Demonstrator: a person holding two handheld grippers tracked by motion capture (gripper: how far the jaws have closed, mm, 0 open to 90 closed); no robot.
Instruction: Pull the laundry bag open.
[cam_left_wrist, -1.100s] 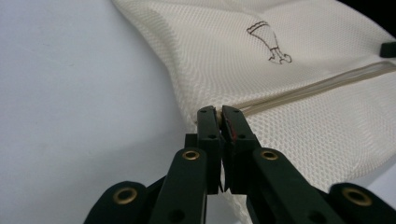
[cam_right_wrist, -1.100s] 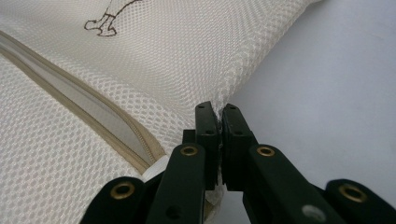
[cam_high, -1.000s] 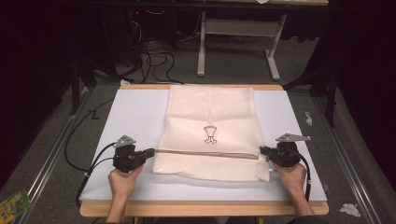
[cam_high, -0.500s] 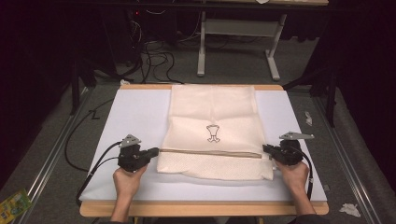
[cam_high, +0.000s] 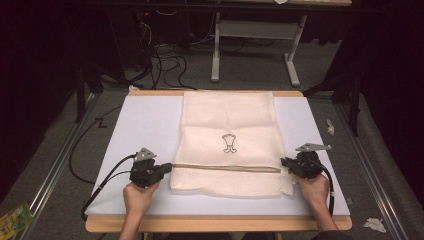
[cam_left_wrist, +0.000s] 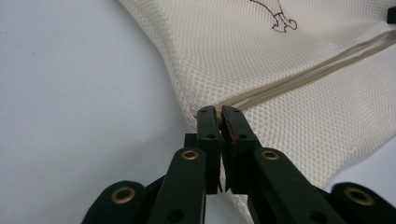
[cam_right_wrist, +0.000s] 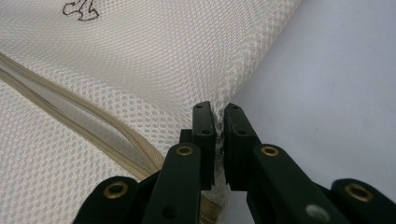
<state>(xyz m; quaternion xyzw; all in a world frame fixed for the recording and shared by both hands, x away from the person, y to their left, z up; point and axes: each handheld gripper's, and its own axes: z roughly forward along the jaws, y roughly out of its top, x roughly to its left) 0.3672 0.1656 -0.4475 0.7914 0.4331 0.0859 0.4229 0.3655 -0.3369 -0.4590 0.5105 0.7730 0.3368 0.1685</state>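
Mesh laundry bag (cam_high: 229, 145), cream, lies flat on the white table sheet (cam_high: 145, 125), centred, long axis running away from the person. A tan zipper band (cam_high: 225, 168) crosses it near the front edge.

Left gripper (cam_high: 167, 168): jaws nearly closed, pinching the bag's left edge right where the zipper band ends; in the left gripper view the tips (cam_left_wrist: 218, 113) sit on the seam with only a sliver of gap. Right gripper (cam_high: 284, 163): jaws drawn in tight on a tuck of mesh at the right edge (cam_right_wrist: 219, 116), the zipper band passing just beside them.

Handling, judged: very light, limp, open-weave fabric. It will sag and fold as soon as it is lifted, so the two side holds at matching height look sensible. The zipper seam is the stiffest, strongest line to grip; bare mesh could snag or stretch under a hard pinch. Little slip risk, since the weave gives the jaws texture.

Markings: one small dark outline emblem (cam_high: 229, 143) in the middle of the bag, possibly a garment or trophy shape; too small to be sure. No readable writing or brand.
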